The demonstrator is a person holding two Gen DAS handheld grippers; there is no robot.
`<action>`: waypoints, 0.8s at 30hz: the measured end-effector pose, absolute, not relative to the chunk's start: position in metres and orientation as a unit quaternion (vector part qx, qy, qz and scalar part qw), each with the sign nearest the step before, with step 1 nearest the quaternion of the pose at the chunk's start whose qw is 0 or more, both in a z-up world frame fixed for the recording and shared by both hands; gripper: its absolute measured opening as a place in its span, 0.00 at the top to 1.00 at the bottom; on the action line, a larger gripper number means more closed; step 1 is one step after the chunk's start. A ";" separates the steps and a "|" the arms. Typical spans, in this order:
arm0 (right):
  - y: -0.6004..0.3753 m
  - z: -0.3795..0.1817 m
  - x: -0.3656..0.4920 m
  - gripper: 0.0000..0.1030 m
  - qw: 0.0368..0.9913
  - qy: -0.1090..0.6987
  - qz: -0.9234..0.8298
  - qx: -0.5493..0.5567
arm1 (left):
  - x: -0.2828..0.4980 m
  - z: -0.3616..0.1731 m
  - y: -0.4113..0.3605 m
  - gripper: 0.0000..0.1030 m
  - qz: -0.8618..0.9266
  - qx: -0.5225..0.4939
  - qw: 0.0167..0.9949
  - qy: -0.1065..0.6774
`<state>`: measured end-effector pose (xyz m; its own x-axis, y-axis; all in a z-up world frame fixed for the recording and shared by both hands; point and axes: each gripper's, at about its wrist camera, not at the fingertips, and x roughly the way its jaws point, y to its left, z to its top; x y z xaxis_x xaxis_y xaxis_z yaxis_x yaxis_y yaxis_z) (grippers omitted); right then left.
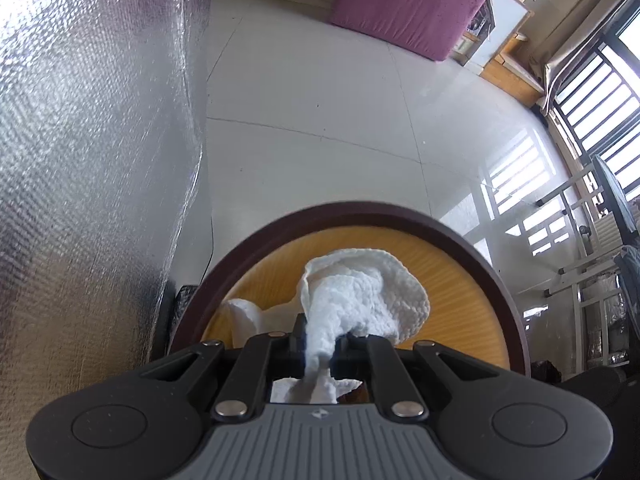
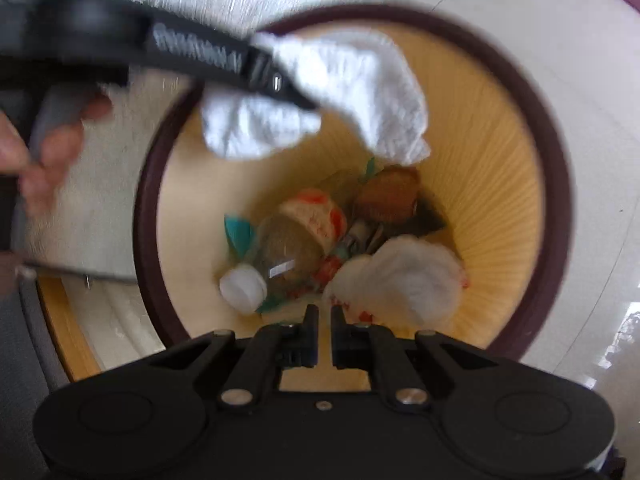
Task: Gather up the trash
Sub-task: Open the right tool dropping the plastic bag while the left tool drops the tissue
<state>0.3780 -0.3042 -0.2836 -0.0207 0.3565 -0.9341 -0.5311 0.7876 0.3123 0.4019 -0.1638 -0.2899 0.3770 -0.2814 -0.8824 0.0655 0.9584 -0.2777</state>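
1. White paper towel (image 1: 360, 296) is pinched in the left gripper (image 1: 320, 344); jaws nearly closed on the twisted middle of the wad, loose ends flaring out ahead of and behind the fingers.
2. Left wrist view: towel hangs over the mouth of the trash bin (image 1: 472, 256), which fills the lower centre of the frame. Bin has a dark brown rim and a ribbed yellow inner wall.
3. Right wrist view looks straight down into the same bin (image 2: 552, 152). Left gripper (image 2: 296, 92) comes in from upper left, blurred, with the towel (image 2: 360, 80) bunched on both sides of its fingers, above the bin's opening at upper centre.
4. A hand (image 2: 44, 148) grips that tool's handle at the left edge of the frame.
5. Right gripper (image 2: 325, 312), bottom centre: fingers parallel with only a narrow slit between them, nothing in it. Reads as closed and empty.
6. Bin bottom already holds trash: clear bottle with white cap (image 2: 243, 288), crumpled white tissue (image 2: 404, 276), a brown crinkled cup-like piece (image 2: 390, 196), mixed wrappers in red, white and teal.
7. Left wrist view surroundings: silver foil-textured sheet (image 1: 92, 152) along the left side, pale tiled floor (image 1: 320, 92), purple-covered block (image 1: 408, 4) at top centre.
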 end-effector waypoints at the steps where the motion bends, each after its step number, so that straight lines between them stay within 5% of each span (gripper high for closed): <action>1: -0.309 -0.276 0.381 0.93 0.709 0.630 0.312 -0.056 | 0.402 -0.290 -0.163 0.87 -0.104 -0.103 0.826 0.545; 4: -0.318 -0.258 0.391 0.92 0.741 0.605 0.288 -0.034 | 0.402 -0.290 -0.160 0.54 -0.091 -0.117 0.824 0.547; 11: -0.326 -0.242 0.398 0.92 0.755 0.600 0.264 -0.029 | 0.392 -0.283 -0.161 0.54 -0.095 -0.091 0.821 0.556; 16: -0.328 -0.239 0.385 0.73 0.766 0.593 0.248 -0.027 | 0.382 -0.272 -0.164 0.48 -0.092 -0.065 0.819 0.563; 24: -0.341 -0.218 0.360 0.64 0.788 0.574 0.222 -0.003 | 0.359 -0.245 -0.152 0.33 -0.081 -0.039 0.819 0.567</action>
<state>0.3602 -0.3412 -0.2182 0.2416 0.3464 -0.9064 -0.3522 0.9017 0.2507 0.3591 -0.1523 -0.2446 0.3432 -0.1763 -0.9226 0.0873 0.9840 -0.1555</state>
